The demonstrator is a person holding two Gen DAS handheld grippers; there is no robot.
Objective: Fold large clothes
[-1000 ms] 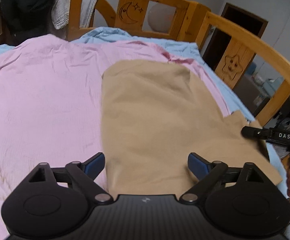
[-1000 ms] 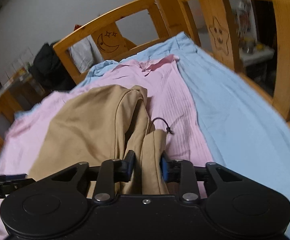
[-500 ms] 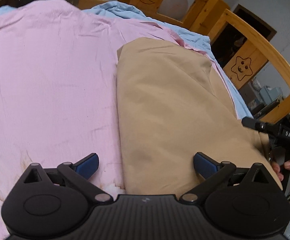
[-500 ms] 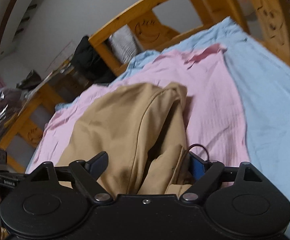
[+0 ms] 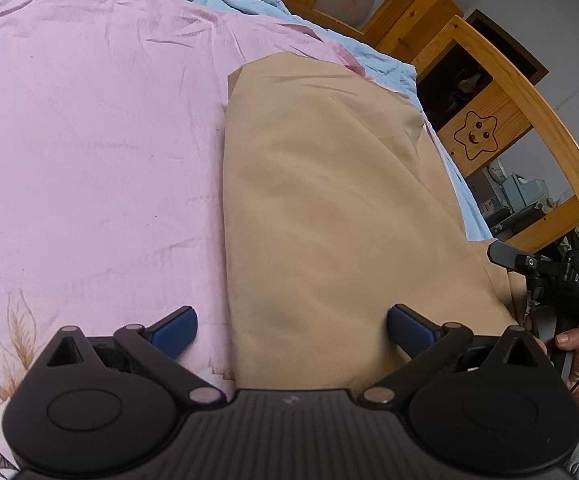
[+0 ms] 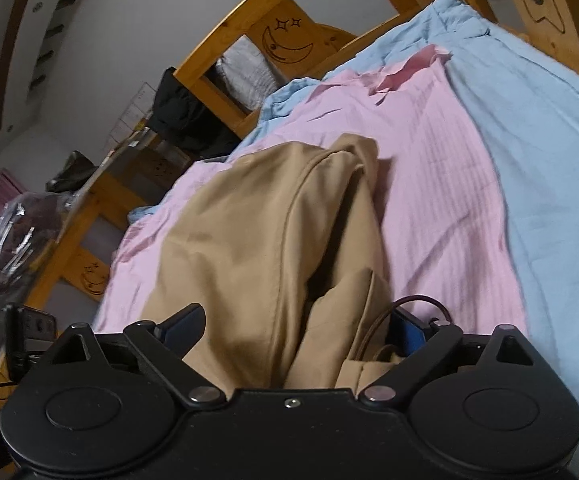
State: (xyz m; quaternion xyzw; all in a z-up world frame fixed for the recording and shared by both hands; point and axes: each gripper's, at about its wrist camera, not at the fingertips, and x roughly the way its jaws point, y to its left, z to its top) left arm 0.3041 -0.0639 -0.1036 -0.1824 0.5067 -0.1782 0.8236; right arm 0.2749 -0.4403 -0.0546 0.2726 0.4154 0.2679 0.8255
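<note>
Tan cotton garment [image 5: 329, 200] is lying folded lengthwise on the pink crinkled bedsheet [image 5: 89, 140], its long left edge running straight up the sheet. A light blue sheet [image 6: 549, 140] is showing beyond the pink one on the far side and along the right. Wooden bed frame with carved moon and star panels [image 5: 475, 136] is curving round the head and right side of the bed.

Left hand-held gripper [image 5: 291, 330] is hovering low over the near end of the tan garment, jaws standing fully wide. Left blue pad is sitting over the pink sheet, right blue pad over the tan cloth; the garment's left edge is passing between them. Neither pad is pressing on fabric, nothing held.

Right hand-held gripper [image 6: 293, 326] is sitting at the garment's right near corner, jaws having just been opening and now wide apart. Bunched tan folds are lying loose between the pads, and a thin dark drawstring loop [image 6: 417, 304] is arching up beside the right pad. Cloth is slack, not pinched. From the left wrist view this gripper is showing at the right edge, gripped by a person's hand [image 5: 573, 344].

Dark clothing heap [image 6: 185, 120] is piled behind the headboard, a grey ribbed cloth [image 6: 249, 72] draped through the frame beside it.
</note>
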